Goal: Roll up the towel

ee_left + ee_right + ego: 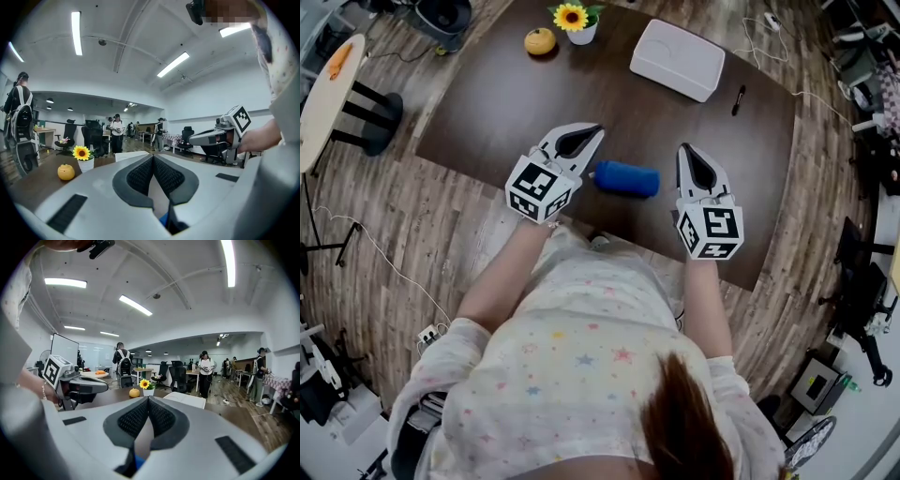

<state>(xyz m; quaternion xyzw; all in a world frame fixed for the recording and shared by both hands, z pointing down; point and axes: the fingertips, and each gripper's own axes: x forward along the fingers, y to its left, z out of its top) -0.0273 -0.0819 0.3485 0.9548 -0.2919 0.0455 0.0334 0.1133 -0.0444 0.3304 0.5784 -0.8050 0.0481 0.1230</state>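
The blue towel (625, 178) lies as a tight roll on the dark brown table (506, 103), between my two grippers. My left gripper (598, 129) hovers just left of the roll, its jaws shut with nothing between them. My right gripper (684, 148) hovers just right of the roll, also shut and empty. In the left gripper view the pads (140, 176) meet at the tips, and a sliver of blue towel (164, 219) shows below them. The right gripper view shows the same: pads (133, 418) together and a bit of blue towel (139, 461) underneath. Neither gripper touches the roll.
At the table's far side stand a white box (677, 58), a potted sunflower (574, 21) and an orange fruit (540, 41). A black pen (738, 99) lies at the right. The near table edge runs just in front of the person. Several people stand in the room beyond.
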